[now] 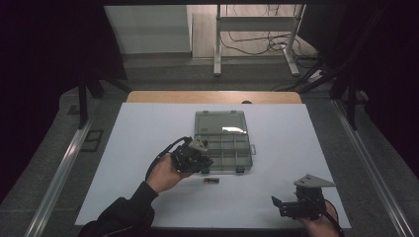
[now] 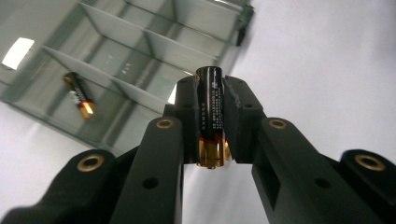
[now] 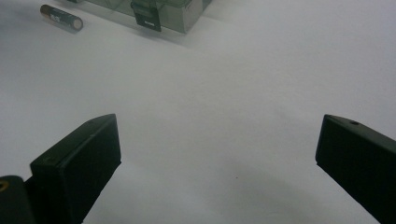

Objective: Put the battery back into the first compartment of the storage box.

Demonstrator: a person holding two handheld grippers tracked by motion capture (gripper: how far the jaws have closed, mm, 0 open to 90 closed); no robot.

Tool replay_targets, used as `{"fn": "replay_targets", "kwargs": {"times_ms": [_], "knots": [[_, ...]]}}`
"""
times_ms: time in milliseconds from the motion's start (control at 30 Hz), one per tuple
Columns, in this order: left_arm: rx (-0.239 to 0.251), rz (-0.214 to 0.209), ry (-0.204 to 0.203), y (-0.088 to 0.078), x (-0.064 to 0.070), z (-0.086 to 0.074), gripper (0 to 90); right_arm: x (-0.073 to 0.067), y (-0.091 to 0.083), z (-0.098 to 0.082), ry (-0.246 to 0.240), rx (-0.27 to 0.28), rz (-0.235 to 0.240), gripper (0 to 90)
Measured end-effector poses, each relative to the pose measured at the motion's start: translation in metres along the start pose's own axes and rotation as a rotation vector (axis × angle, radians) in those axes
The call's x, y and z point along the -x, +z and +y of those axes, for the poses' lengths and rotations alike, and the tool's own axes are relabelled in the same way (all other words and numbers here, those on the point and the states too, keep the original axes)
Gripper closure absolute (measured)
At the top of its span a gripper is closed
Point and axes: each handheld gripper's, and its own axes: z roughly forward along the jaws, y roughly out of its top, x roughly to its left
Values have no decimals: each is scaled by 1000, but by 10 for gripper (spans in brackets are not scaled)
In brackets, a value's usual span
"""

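My left gripper point(image 1: 203, 160) hovers at the near-left corner of a clear compartment box point(image 1: 227, 157) with its lid open, on a white table. In the left gripper view its jaws are shut on a black and gold battery point(image 2: 211, 116), held upright between the pads. Beyond it a second battery point(image 2: 79, 95) lies in one of the box compartments point(image 2: 107, 88). A third battery point(image 1: 211, 180) lies loose on the table just in front of the box, also seen as the battery point(image 3: 61, 17) in the right gripper view. My right gripper point(image 1: 276, 206) rests near the table's front right edge, jaws wide open and empty.
The box latch point(image 3: 146, 16) sticks out toward the near side. The white table top point(image 1: 148, 148) ends in a wooden strip at the back. Metal rails run along both sides, and a stand with cables is on the floor beyond.
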Motion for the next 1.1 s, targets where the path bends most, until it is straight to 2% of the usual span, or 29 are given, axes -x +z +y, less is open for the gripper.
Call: {"fn": "replay_targets", "kwargs": {"times_ms": [200,500,667,900,1100], "knots": [[-4,18,-25,-2,-14,2,772,0,0,0,0,-2,-1,1],[-15,48,-74,3,-37,4,772,0,0,0,2,0,1,1],[-8,74,-118,8,-50,5,772,0,0,0,1,0,2,1],[-6,109,-159,16,-66,6,772,0,0,0,2,0,4,1],[-10,129,-186,23,-73,6,772,0,0,0,1,0,5,1]]}}
